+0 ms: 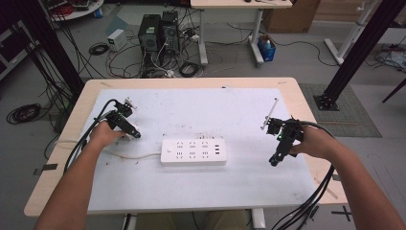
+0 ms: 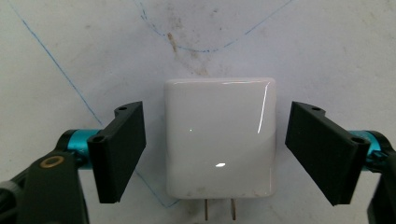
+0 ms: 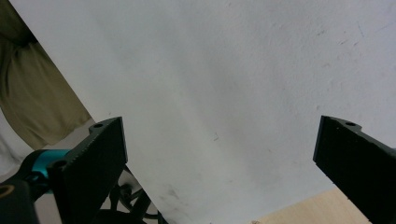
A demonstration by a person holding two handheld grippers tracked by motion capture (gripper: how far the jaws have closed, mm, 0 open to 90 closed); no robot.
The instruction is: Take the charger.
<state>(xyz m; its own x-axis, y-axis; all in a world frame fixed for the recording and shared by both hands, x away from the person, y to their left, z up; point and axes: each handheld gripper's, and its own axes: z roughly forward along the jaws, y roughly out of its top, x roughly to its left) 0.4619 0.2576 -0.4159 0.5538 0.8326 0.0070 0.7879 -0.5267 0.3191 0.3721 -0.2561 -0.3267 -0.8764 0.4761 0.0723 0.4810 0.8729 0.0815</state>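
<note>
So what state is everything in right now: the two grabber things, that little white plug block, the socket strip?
Left gripper: jaws on either side of the charger, a gap on each side, not pressing.
White charger: lying flat on the table, prongs bare, unplugged.
Right gripper: jaws wide apart, nothing between them, over the white mat.
Power strip: lying flat mid-table, sockets up, nothing plugged in.
</note>
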